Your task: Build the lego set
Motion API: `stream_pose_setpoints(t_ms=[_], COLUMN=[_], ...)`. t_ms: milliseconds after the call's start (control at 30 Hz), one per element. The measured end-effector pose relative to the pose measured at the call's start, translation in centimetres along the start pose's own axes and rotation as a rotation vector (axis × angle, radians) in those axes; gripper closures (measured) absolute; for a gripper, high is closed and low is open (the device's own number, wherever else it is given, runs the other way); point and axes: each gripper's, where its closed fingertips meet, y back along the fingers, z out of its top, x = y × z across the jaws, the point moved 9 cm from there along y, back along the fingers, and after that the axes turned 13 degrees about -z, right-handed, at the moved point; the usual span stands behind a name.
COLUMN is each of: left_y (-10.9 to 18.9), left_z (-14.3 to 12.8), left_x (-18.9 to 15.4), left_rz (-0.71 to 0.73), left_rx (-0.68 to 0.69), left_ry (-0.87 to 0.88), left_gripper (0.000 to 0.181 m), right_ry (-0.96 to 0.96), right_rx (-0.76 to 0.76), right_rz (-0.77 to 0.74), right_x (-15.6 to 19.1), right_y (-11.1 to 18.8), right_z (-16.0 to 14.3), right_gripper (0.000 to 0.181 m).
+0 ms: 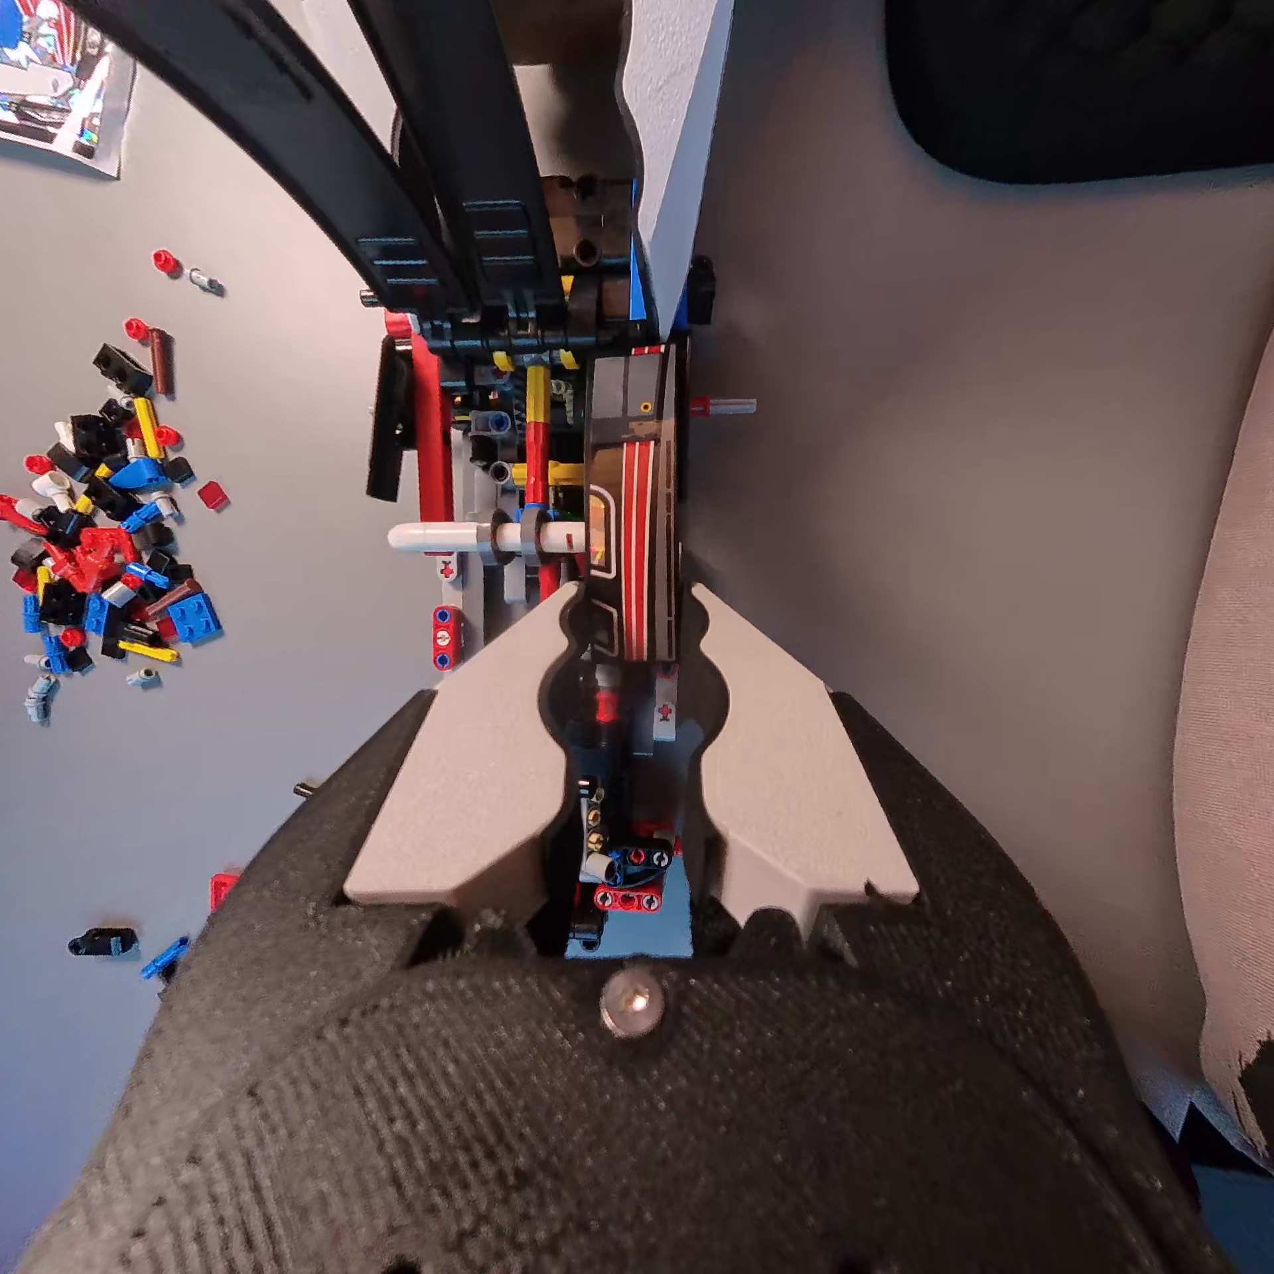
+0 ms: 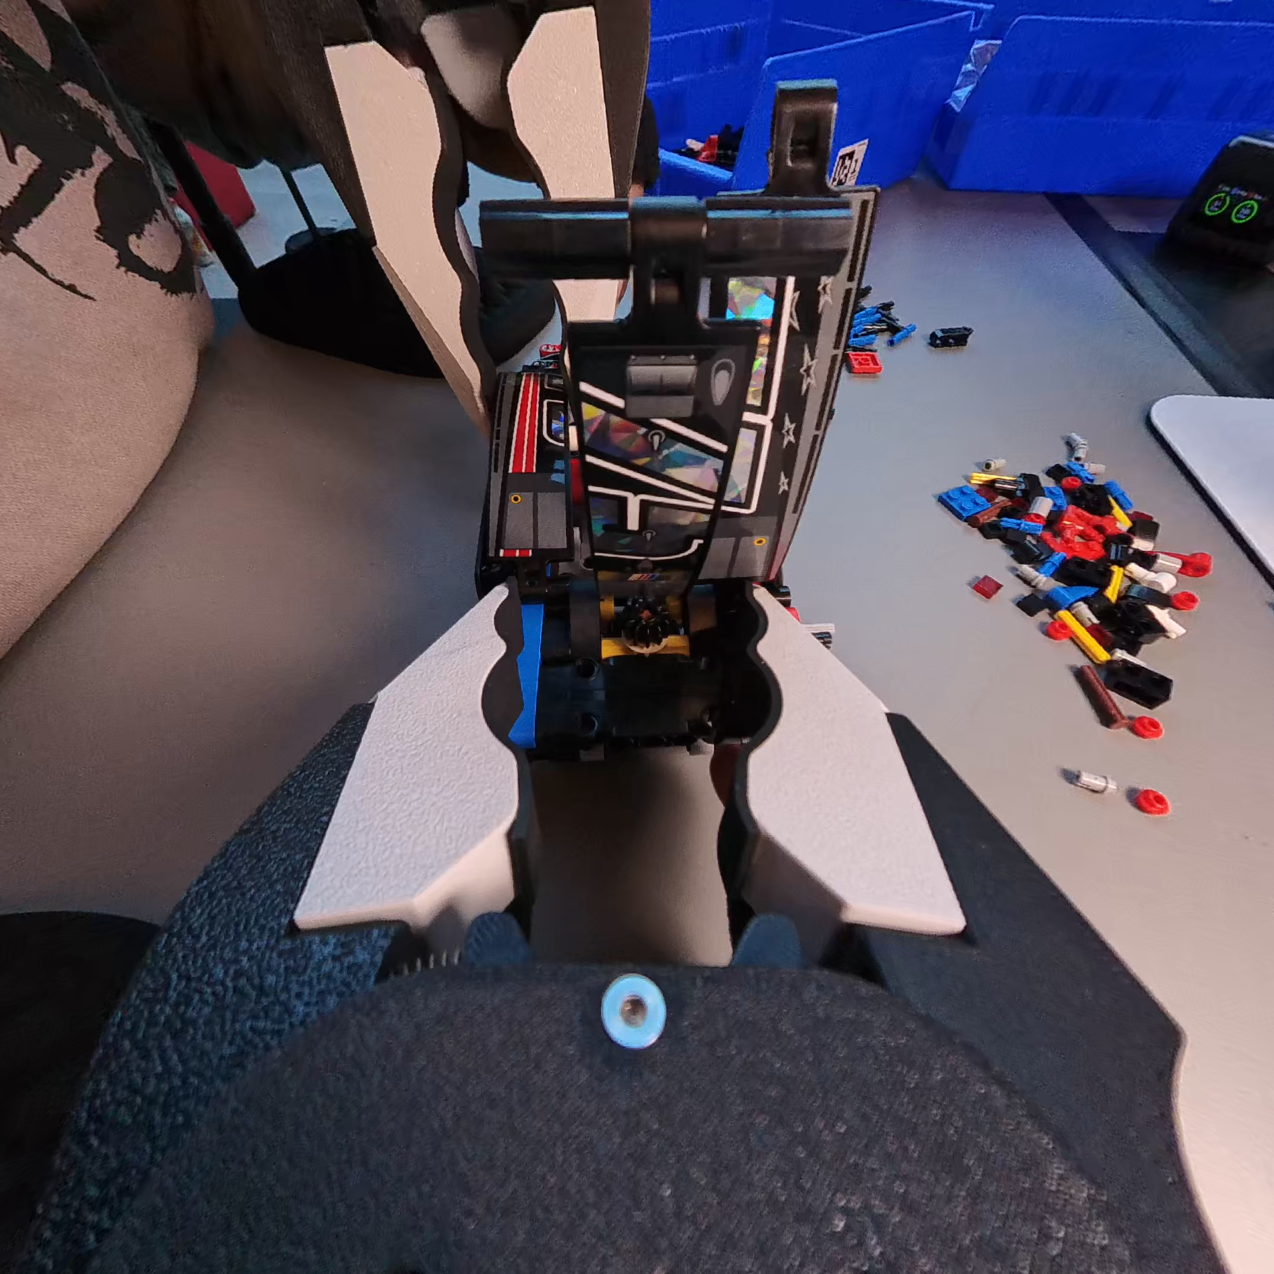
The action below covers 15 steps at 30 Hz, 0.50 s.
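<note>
The Lego model (image 1: 551,441) is a partly built vehicle with black stickered panels, red stripes, and red, yellow and blue beams. Both grippers hold it above the grey table (image 1: 276,724). My left gripper (image 1: 634,600) is shut on its black red-striped side panel (image 1: 638,496). My right gripper (image 2: 629,600) is shut on the model's (image 2: 662,441) other end, around a black block with a blue edge and a small black gear (image 2: 638,620). A black wing bar (image 2: 669,234) stands at the top. The left gripper's pale fingers (image 2: 407,227) show behind the model.
A pile of loose Lego pieces (image 1: 103,538) lies on the table; in the right wrist view the pile (image 2: 1075,565) is to the right. An instruction booklet (image 1: 55,83), blue bins (image 2: 1034,103), a small device (image 2: 1227,200) and a white flat object (image 2: 1227,469) lie around. A person's clothing (image 2: 83,345) is close by. Some 7 cm of space lies between my two pairs of fingers.
</note>
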Motion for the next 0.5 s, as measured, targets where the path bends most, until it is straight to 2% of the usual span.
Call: stream_pose_setpoints(t_ms=[100, 167, 500], left_y=[-0.06, -0.11, -0.14], left_z=[-0.07, -0.11, -0.1], left_x=[-0.07, 0.07, -0.16], left_rz=[0.011, 0.043, 0.042], left_rx=[-0.009, 0.001, 0.008], left_ry=[0.003, 0.003, 0.001], left_gripper=[0.158, 0.158, 0.157], right_ry=[-0.005, -0.004, 0.0], right_rx=[0.001, -0.001, -0.001], right_rz=[0.004, 0.002, 0.008], right_x=[-0.03, 0.0, 0.17], right_y=[-0.01, 0.0, -0.03], right_z=[0.0, 0.0, 0.02], right_gripper=[0.121, 0.128, 0.127])
